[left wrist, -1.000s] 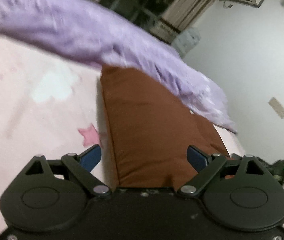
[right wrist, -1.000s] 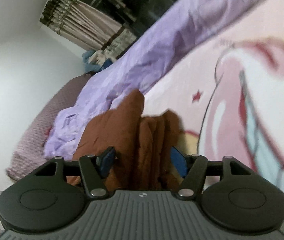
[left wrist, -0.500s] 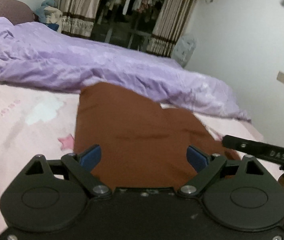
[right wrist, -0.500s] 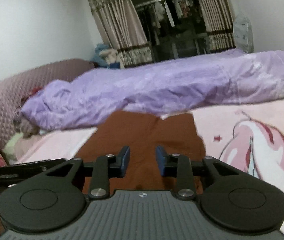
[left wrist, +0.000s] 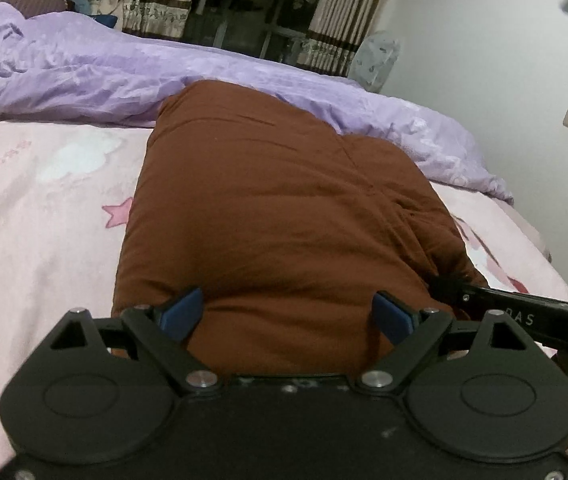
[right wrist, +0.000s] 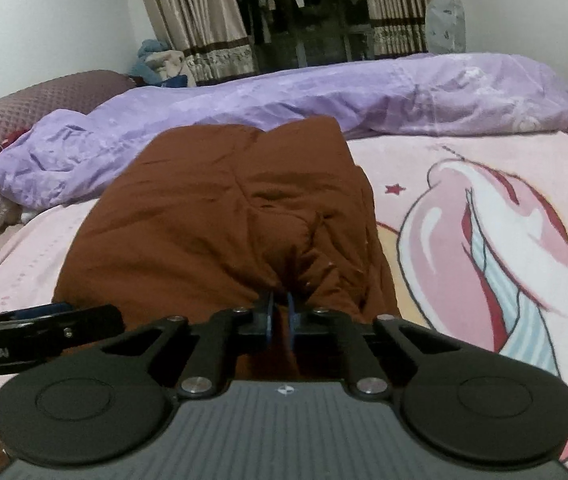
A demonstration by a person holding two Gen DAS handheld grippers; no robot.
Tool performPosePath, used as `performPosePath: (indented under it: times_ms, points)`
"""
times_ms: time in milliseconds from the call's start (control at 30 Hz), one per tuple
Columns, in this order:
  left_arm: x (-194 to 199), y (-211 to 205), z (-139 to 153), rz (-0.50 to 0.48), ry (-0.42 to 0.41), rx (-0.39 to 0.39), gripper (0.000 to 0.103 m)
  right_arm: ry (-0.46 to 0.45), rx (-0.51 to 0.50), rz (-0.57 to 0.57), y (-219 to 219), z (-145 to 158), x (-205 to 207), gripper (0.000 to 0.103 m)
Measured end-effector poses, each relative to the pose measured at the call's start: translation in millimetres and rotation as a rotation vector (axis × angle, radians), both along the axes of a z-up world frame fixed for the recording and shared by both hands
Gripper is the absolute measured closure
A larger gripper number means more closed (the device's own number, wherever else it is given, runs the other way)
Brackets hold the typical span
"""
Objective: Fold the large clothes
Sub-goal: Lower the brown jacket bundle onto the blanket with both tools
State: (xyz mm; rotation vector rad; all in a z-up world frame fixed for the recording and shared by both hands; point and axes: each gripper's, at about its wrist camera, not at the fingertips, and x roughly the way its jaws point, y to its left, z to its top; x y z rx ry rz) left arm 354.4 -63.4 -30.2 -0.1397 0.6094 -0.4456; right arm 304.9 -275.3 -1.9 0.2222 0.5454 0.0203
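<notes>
Pink cartoon-print bed (right wrist: 483, 184), brown garment (left wrist: 276, 216) flat on it, purple quilt (right wrist: 323, 96) behind.

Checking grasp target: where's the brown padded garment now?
The brown padded garment lies on the pink cartoon-print blanket, in front of the crumpled purple duvet.

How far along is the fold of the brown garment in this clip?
Done: the brown garment lies doubled over on the pink blanket. In hand: the right gripper has just closed on its near edge; the left gripper is open over it, gripping nothing. Left: the left grip and further folds.
</notes>
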Motion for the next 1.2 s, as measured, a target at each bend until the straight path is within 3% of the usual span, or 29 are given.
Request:
performPosePath:
  times_ms: [267,500,700,867,1000,1200]
  points:
    - [-10,3,8,-0.003,-0.001,0.006,0.011,0.0,0.019,-0.003,-2,0,-3,0.099]
    - [-9,11,24,-0.002,0.011,-0.033,0.011,-0.003,0.014,0.003,-2,9,-6,0.097]
    - [2,16,58,0.026,-0.076,-0.021,0.011,-0.029,0.0,0.035,0,37,-1,0.083]
    - [36,12,77,0.059,-0.118,0.009,0.011,-0.08,-0.042,0.035,4,60,21,0.077]
    - [61,6,71,0.08,-0.088,0.026,0.011,-0.066,-0.07,0.009,4,61,48,0.076]
    - [83,-4,42,0.089,-0.031,0.092,0.012,-0.001,-0.073,-0.002,0,40,77,0.076]
